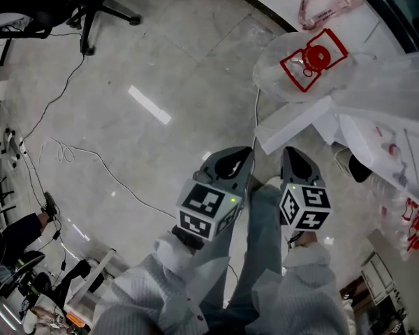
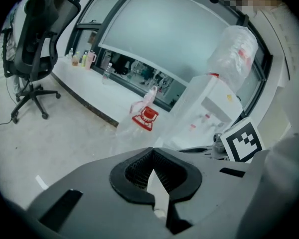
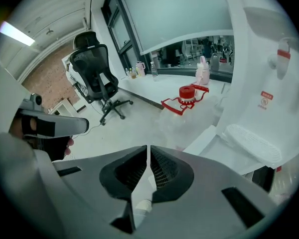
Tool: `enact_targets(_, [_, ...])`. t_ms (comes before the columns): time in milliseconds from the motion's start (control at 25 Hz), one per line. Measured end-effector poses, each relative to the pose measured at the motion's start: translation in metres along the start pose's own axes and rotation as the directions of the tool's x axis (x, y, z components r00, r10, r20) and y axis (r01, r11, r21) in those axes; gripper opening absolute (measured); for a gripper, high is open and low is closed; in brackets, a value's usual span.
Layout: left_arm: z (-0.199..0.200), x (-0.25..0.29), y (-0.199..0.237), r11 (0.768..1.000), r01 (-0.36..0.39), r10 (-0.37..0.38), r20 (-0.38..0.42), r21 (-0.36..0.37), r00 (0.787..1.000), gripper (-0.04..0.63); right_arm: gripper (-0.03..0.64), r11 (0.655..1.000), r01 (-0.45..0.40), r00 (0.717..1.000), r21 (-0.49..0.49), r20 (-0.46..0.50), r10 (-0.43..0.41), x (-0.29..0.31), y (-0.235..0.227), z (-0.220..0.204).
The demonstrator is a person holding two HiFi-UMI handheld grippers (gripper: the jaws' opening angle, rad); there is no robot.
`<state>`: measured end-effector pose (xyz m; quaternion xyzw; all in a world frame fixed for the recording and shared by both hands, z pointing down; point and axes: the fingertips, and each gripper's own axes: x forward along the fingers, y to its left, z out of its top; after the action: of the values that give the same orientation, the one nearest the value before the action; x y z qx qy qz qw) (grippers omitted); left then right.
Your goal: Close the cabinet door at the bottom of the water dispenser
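The white water dispenser (image 1: 377,128) stands at the right under clear plastic, with a big bottle (image 2: 233,54) on top. Its bottom cabinet door (image 1: 293,125) hangs open as a white slab over the floor; in the right gripper view the door (image 3: 205,137) juts out left of the dispenser (image 3: 261,78), with the dark cabinet opening (image 3: 263,176) below. My left gripper (image 1: 243,153) and right gripper (image 1: 292,152) hover side by side just short of the door, touching nothing. Both are shut and hold nothing, as the left gripper (image 2: 152,152) and right gripper (image 3: 148,151) show close up.
An empty water bottle with a red handle (image 1: 309,60) lies on the floor beyond the door. A pink bag (image 1: 332,2) rests on the white ledge. A black office chair (image 2: 39,44) stands far left, and cables (image 1: 70,152) trail over the grey floor.
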<state>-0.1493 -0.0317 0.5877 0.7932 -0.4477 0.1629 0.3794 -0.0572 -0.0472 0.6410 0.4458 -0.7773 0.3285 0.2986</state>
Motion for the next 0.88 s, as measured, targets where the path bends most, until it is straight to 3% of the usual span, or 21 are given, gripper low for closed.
enact_targets(280, [-0.031, 0.031, 0.012, 1.0, 0.006, -0.007, -0.087, -0.009, 0.996, 0.009, 0.015, 0.998, 0.008, 1.0, 0.062, -0.03, -0.006, 0.04, -0.004, -0.029])
enact_targets(480, [-0.049, 0.036, 0.015, 0.999, 0.021, -0.016, -0.158, 0.032, 0.987, 0.009, 0.017, 0.994, 0.064, 0.996, 0.085, -0.075, -0.057, 0.058, -0.011, -0.052])
enact_targets(680, [-0.061, 0.038, 0.02, 0.998, 0.036, -0.025, -0.205, 0.053, 0.978, 0.011, 0.017, 0.991, 0.067, 0.991, 0.117, -0.124, -0.053, 0.068, -0.009, -0.064])
enact_targets(880, [-0.065, 0.035, 0.032, 0.999, 0.029, -0.02, -0.206, 0.041, 0.978, 0.009, 0.103, 0.992, 0.061, 0.984, 0.115, -0.174, -0.04, 0.086, -0.001, -0.075])
